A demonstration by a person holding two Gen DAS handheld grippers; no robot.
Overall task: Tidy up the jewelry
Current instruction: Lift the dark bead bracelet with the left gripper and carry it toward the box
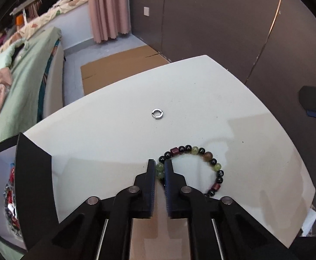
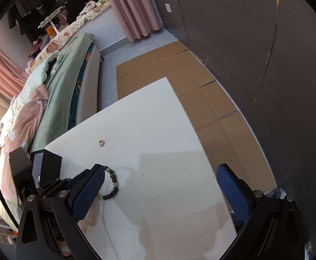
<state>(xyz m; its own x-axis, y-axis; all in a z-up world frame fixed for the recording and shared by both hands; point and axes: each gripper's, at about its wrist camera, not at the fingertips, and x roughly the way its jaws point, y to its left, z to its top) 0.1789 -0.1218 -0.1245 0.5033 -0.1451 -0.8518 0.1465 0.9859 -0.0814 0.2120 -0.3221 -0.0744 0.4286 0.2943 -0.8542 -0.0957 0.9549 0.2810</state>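
A bead bracelet (image 1: 203, 153) of black, green and maroon beads lies in a loop on the white table (image 1: 106, 134). My left gripper (image 1: 160, 166) is shut on its left side, with two green beads pinched between the pads. A small silver ring (image 1: 157, 114) lies alone farther back on the table. In the right wrist view the bracelet (image 2: 115, 182) and the ring (image 2: 101, 143) both show. There my right gripper (image 2: 161, 172) hangs wide open above the table (image 2: 168, 130) with nothing between its blue pads (image 2: 88, 192), to the right of the bracelet.
An open black jewelry box (image 1: 34, 179) stands at the table's left edge, with shiny items inside; it also shows in the right wrist view (image 2: 49, 162). A bed (image 1: 23, 82) lies beyond on the left. Flattened cardboard (image 2: 201, 91) covers the floor by the dark wall.
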